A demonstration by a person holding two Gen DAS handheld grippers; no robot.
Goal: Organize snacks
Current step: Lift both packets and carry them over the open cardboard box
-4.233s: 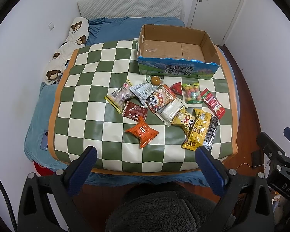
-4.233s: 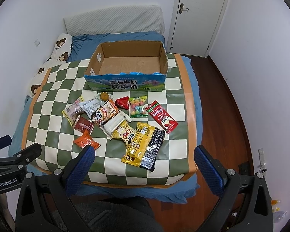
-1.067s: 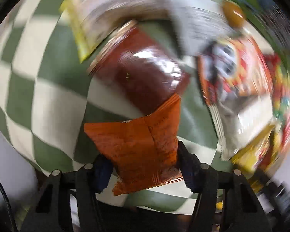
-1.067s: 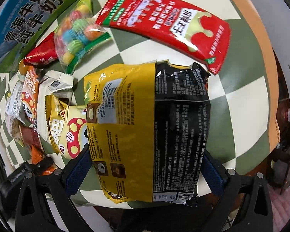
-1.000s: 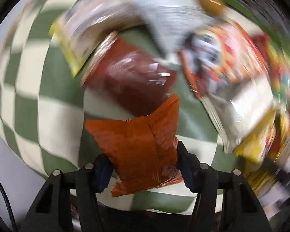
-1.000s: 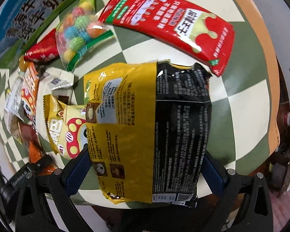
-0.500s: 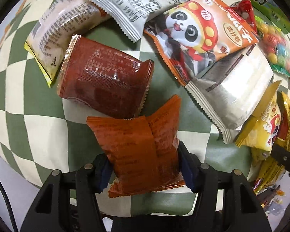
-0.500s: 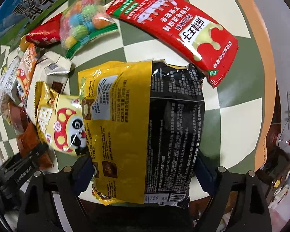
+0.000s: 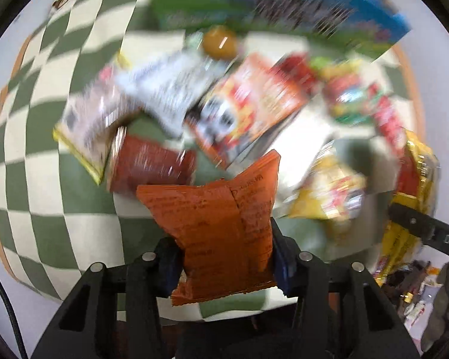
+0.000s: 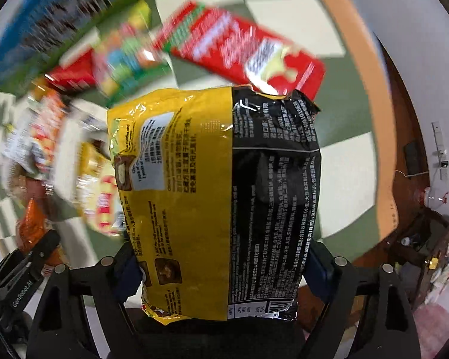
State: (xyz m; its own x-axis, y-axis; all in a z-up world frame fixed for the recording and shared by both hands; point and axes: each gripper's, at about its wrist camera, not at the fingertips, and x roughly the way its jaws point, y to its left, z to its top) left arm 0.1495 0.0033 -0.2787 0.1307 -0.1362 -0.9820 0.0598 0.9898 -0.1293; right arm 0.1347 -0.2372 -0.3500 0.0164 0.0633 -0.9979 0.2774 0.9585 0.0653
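The left gripper (image 9: 224, 263) has its fingers (image 9: 167, 264) pinching an orange snack packet (image 9: 221, 233) by its lower sides, held above the green-and-white checkered blanket (image 9: 45, 149). Beyond the packet, blurred, lie a dark red packet (image 9: 152, 167), a white packet (image 9: 170, 89), a panda-print packet (image 9: 248, 104) and a small round orange snack (image 9: 218, 42), with the blue-and-green box (image 9: 269, 9) behind them. The right gripper (image 10: 224, 266) has its fingers (image 10: 128, 272) closed on the sides of a large yellow-and-black bag (image 10: 218, 197), which fills the middle of the right wrist view. Behind the bag on the blanket lie a long red packet (image 10: 242, 51) and a bag of coloured candies (image 10: 125, 56), both blurred.
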